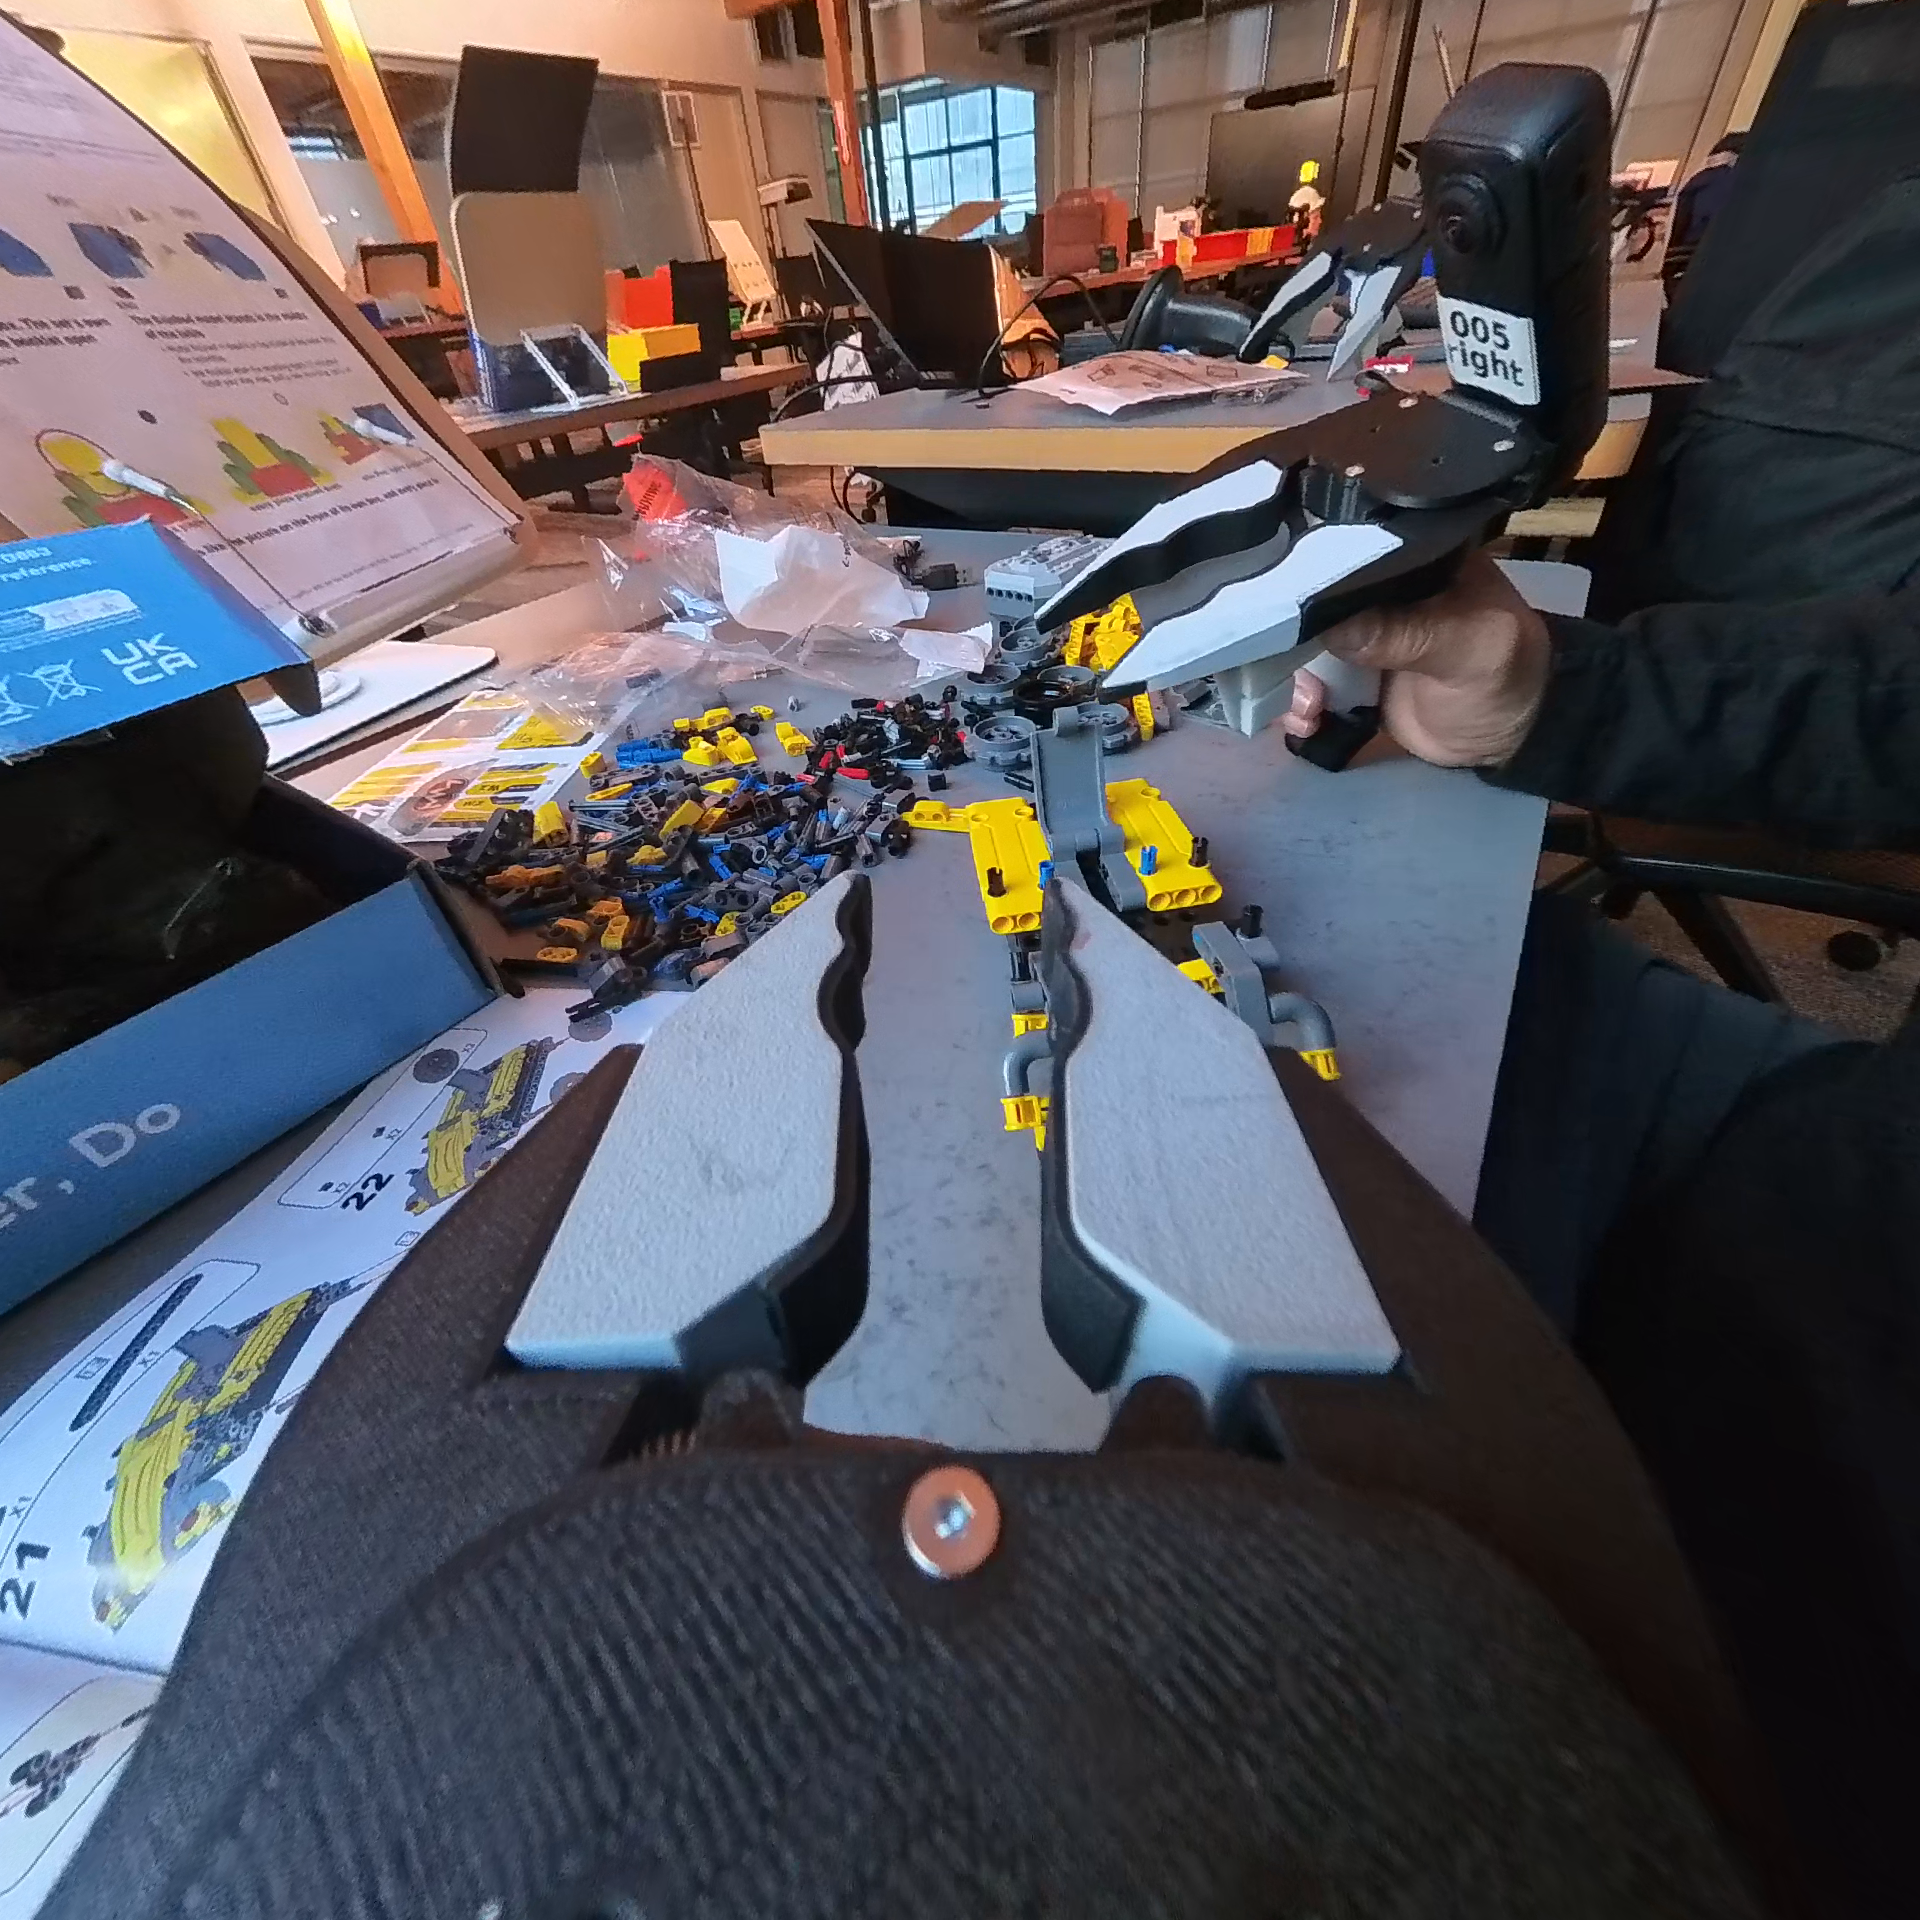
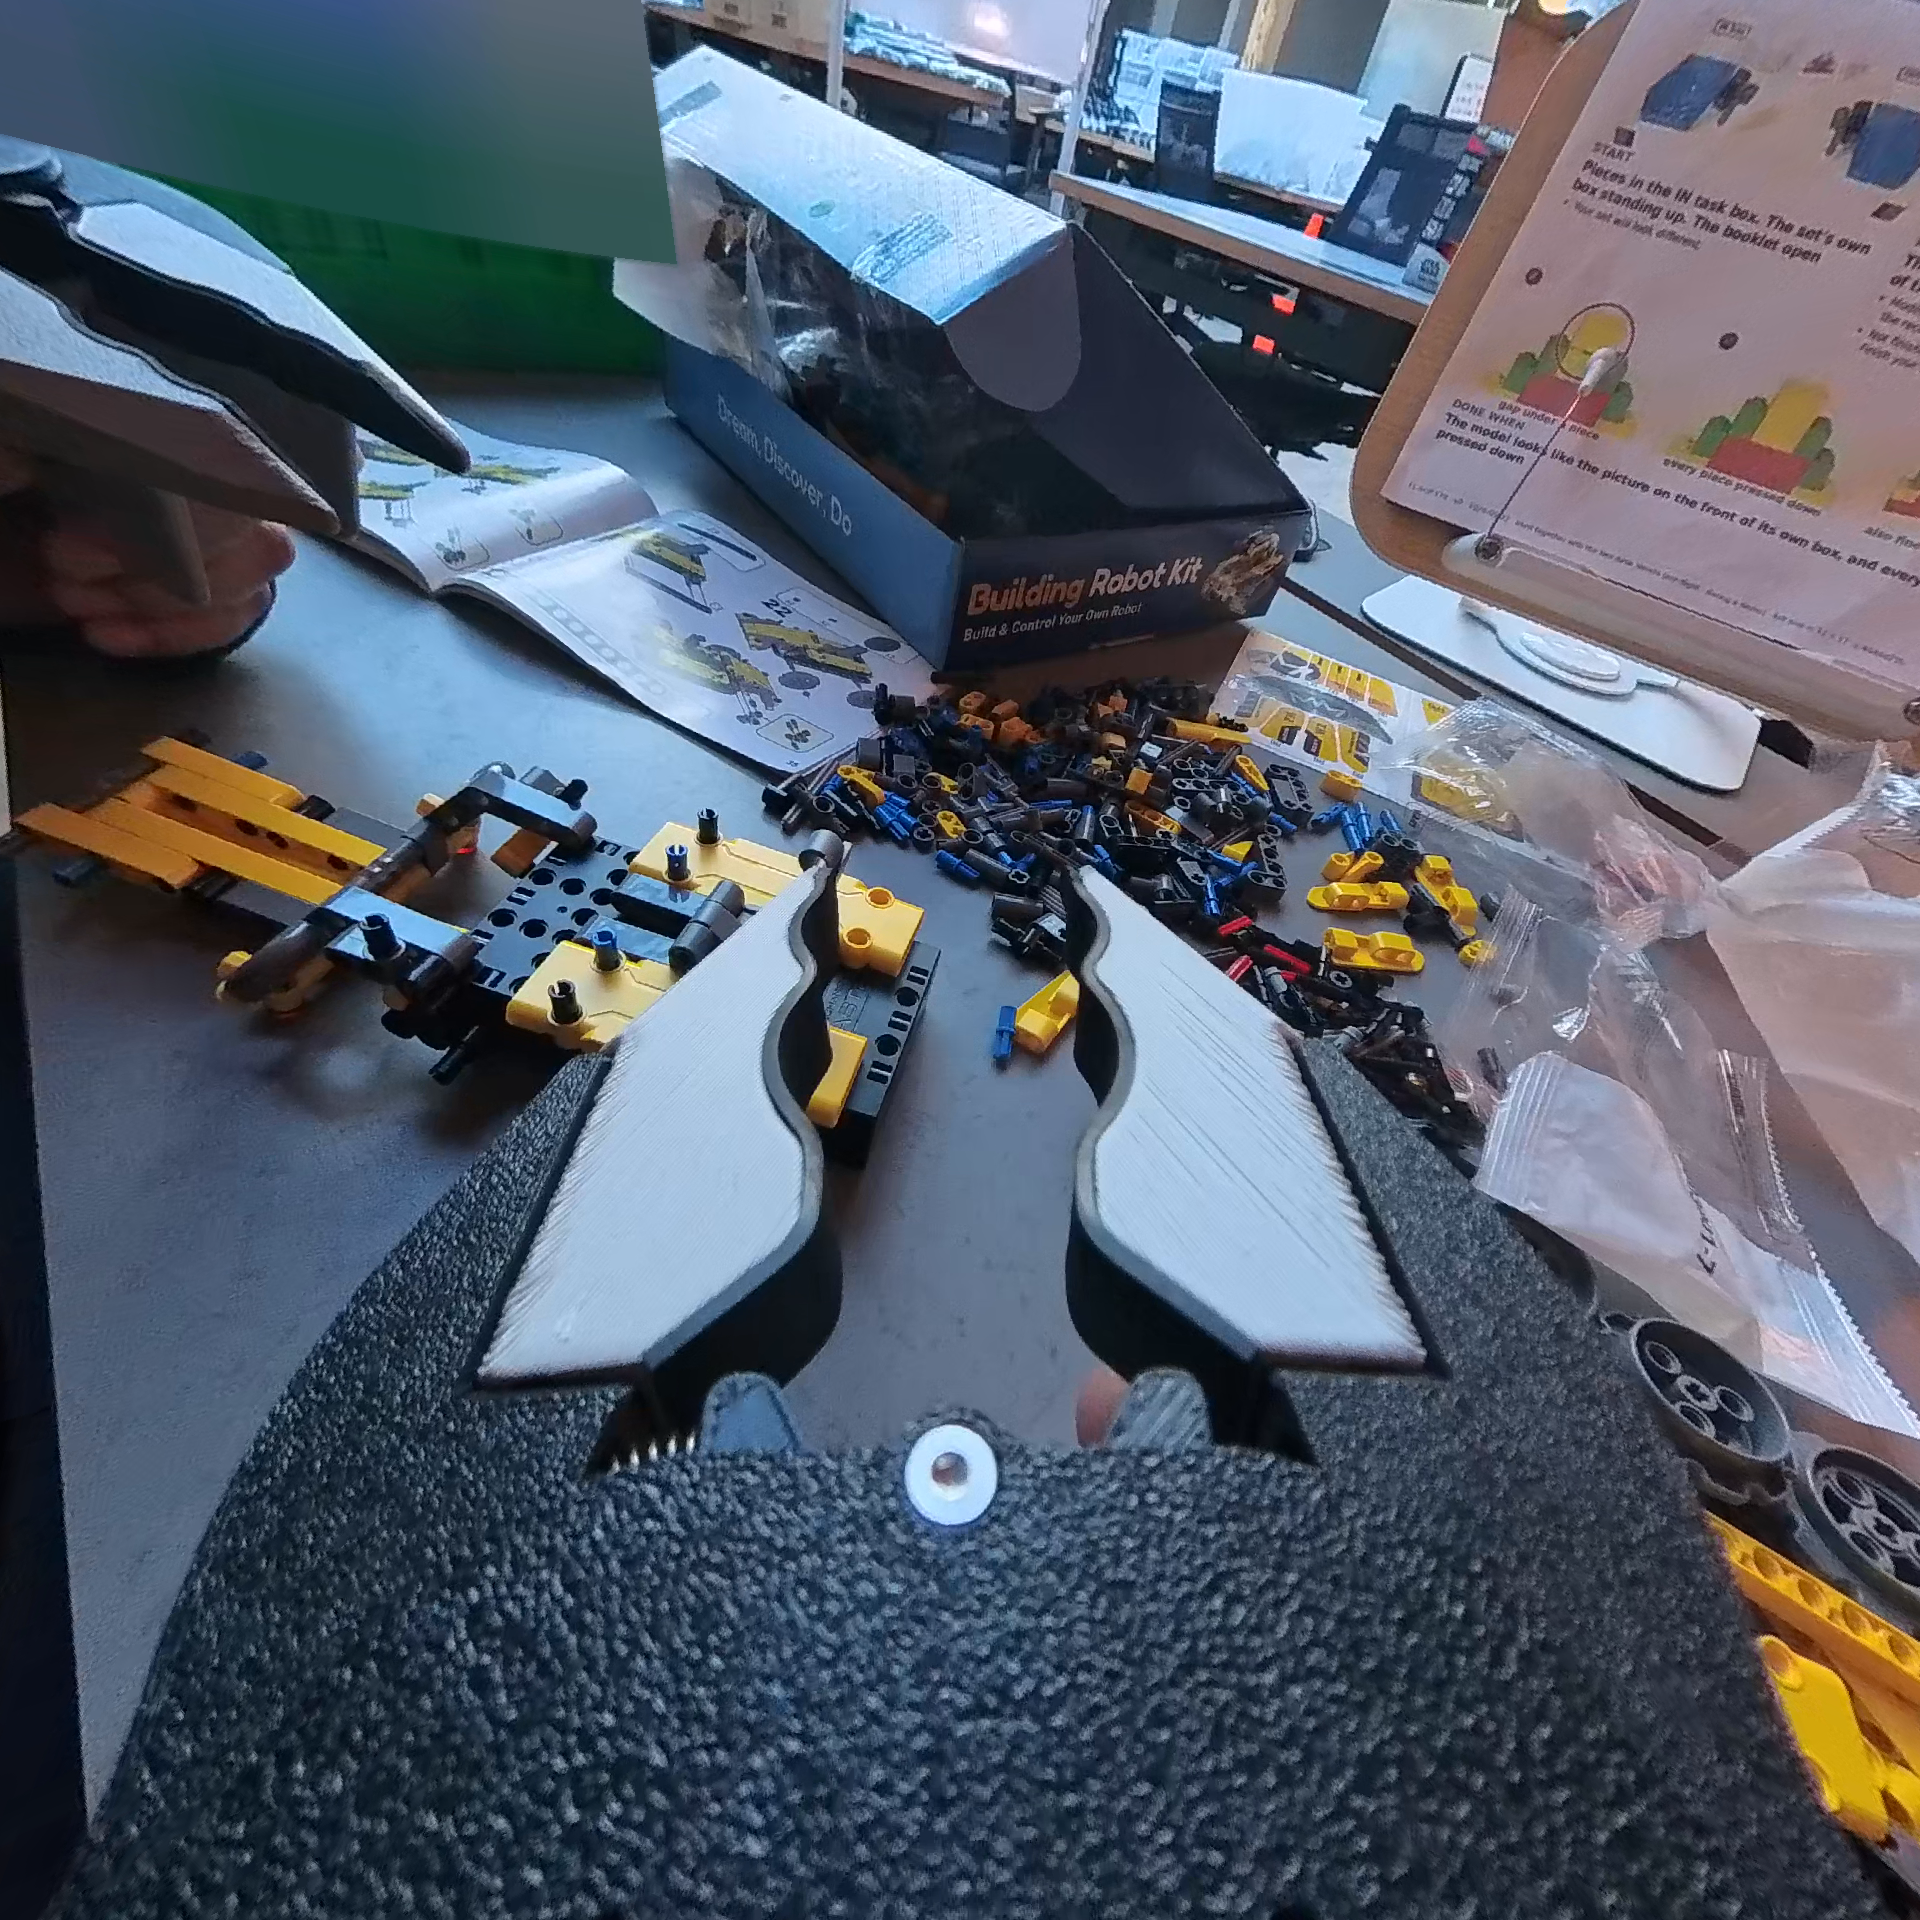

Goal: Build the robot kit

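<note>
- The grey tabletop [image 2: 260,1195] carries everything and lies under both tools.
- The dark blue kit box [image 2: 1039,499] lies open on its side, far ahead of the right tool; its open mouth probably gave out the parts.
- An open instruction booklet [image 2: 665,613] lies flat between the box and the left tool, so its pages can be read.
- The half-built yellow and black model [image 2: 582,935] lies flat, just under the left finger of the right tool.
- The heap of small loose parts [image 2: 1122,821] is spread just ahead of the right tool.
- The left tool [image 1: 956,894] is released and holds nothing; it hovers above the model's near end.
- The right tool [image 2: 951,883] is also released and empty, held low over one yellow piece [image 2: 1049,1013].
</note>
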Motion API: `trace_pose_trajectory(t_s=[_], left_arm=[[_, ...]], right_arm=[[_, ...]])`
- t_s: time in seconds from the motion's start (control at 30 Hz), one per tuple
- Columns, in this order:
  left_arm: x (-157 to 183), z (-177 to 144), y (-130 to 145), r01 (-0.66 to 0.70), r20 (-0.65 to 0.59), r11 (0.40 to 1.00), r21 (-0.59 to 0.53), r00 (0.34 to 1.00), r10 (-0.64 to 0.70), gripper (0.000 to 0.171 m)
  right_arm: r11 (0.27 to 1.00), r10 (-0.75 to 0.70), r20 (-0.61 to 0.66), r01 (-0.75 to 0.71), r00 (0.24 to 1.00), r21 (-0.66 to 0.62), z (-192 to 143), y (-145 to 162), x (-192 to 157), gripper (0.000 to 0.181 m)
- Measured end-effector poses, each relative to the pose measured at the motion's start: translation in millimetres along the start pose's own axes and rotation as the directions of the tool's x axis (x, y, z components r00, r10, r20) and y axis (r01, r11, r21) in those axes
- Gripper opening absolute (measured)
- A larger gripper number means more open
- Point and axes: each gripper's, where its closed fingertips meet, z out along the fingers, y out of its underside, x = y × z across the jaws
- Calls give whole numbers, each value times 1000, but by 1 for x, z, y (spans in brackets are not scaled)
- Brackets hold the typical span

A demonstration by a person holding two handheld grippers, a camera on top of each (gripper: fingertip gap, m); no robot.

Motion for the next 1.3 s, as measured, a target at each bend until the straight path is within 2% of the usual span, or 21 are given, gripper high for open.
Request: trace_pose_trajectory(t_s=[0.07,0.17,0.27,0.4,0.5,0.63,0.73,0.83,0.9,0.97,1.1,1.2,1.3], left_arm=[[0,1,1,1,-1,1000,-7,1000,-1,29],[0,2,2,3,-4,1000,-16,1000,-3,30],[-1,3,3,16,-5,1000,-27,1000,-16,30],[7,5,12,38,-45,995,-96,998,-43,30],[11,8,22,26,-46,986,-167,998,-34,31],[6,9,26,39,-14,981,-192,999,-42,32],[1,8,27,67,10,979,-194,998,-67,32],[1,9,30,69,16,975,-213,998,-67,33],[2,10,32,57,19,972,-229,998,-54,33],[2,11,33,47,19,971,-235,999,-44,33],[2,12,34,59,16,968,-243,998,-56,33],[2,13,37,75,9,962,-263,997,-75,33],[2,13,37,74,10,961,-266,997,-74,33]], right_arm=[[1000,2,36,-2,999,-21,2,3,-6,39],[988,28,182,0,983,-153,8,19,-34,28],[969,-24,142,58,990,-240,16,31,-38,26],[964,-69,109,94,992,-247,29,26,-39,21],[961,-135,100,154,986,-230,29,20,-42,26],[973,-63,-24,56,998,-225,15,14,-13,24],[960,-16,-178,-35,984,-276,-7,21,25,2],[918,35,-276,-139,961,-370,-24,41,55,10],[897,64,-303,-188,951,-401,-28,48,66,13],[877,86,-305,-217,948,-429,-27,53,71,26],[842,81,-227,-189,971,-505,-26,69,57,21],[824,38,-216,-152,976,-546,-32,80,52,19],[797,-14,-284,-161,959,-582,-46,88,68,23]])
